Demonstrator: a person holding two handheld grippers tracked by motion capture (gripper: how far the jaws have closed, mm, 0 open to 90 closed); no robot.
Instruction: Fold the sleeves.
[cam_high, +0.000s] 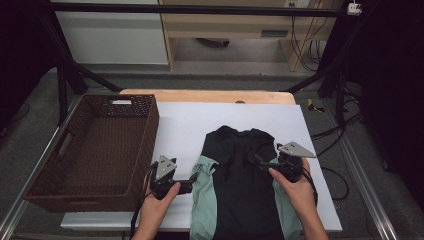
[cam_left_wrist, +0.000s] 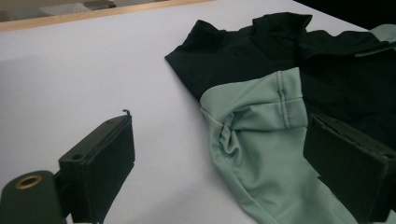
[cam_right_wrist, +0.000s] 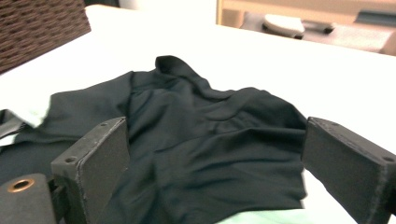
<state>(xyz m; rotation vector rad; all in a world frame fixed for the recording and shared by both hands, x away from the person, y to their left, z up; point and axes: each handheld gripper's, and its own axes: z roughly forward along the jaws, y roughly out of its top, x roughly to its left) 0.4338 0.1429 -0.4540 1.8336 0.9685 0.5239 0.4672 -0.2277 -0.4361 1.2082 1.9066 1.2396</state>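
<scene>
A black garment (cam_high: 240, 175) with mint-green side panels lies folded on the white sheet (cam_high: 185, 125), collar toward the far edge. My left gripper (cam_high: 192, 179) stands at its left side, by the green sleeve (cam_high: 204, 172). In the left gripper view the gripper (cam_left_wrist: 219, 172) is open, and the green sleeve (cam_left_wrist: 261, 126) lies on the sheet between the wide-apart jaws, unpressed. My right gripper (cam_high: 257, 161) hovers over the garment's right shoulder. In the right gripper view it (cam_right_wrist: 215, 172) is open, with black fabric (cam_right_wrist: 210, 130) lying loose below and between the jaws.
A brown wicker basket (cam_high: 150, 130) stands on the left of the table, close to my left hand. The table's wooden edge (cam_high: 210, 95) runs along the far side. Black frame legs and cables (cam_high: 340, 135) stand off the table to the right.
</scene>
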